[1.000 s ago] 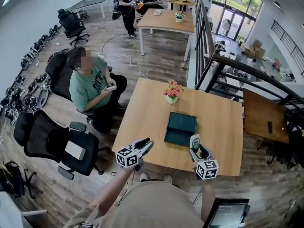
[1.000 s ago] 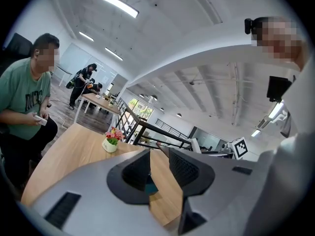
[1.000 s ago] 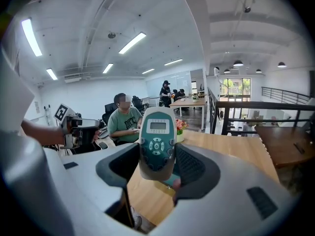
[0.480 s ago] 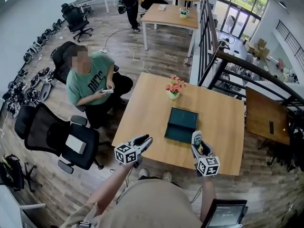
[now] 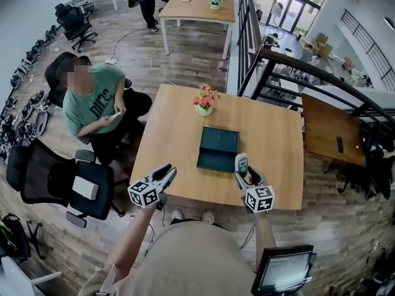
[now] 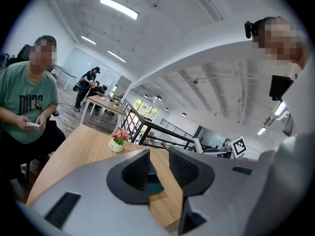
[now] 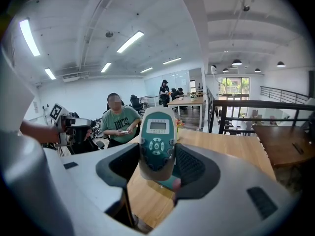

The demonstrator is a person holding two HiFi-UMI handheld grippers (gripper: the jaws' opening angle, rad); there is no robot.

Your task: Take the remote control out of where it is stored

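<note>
**A:** Where is the remote (image 7: 156,132) sitting at this stage?

**B:** It is standing upright in the right tongs (image 7: 156,162), whose jaws are pinching its lower end. It is hanging over the near part of the worktop (image 5: 278,140), just beside the near right corner of the box (image 5: 217,148) and clear of it. Judging by that, the removal itself is looking done.

**A:** And the left tongs (image 6: 158,170)?

**B:** They are hovering at the worktop's near left edge, jaws slightly spread, gripping nothing.

**A:** What is threatening the result?

**B:** Chiefly the grip. The jaws are pressing only the bottom part, leaving most of the body, screen and buttons alike, projecting above them. A smooth casing held that low is risking a pivot or a slide under any quick swing. Because the remote is hovering close to the worktop's near edge, a slip there is probably sending it to the floor rather than onto the wood. A lesser risk is a careless sweep knocking the box, or the flowerpot (image 5: 204,106) behind it.
</note>
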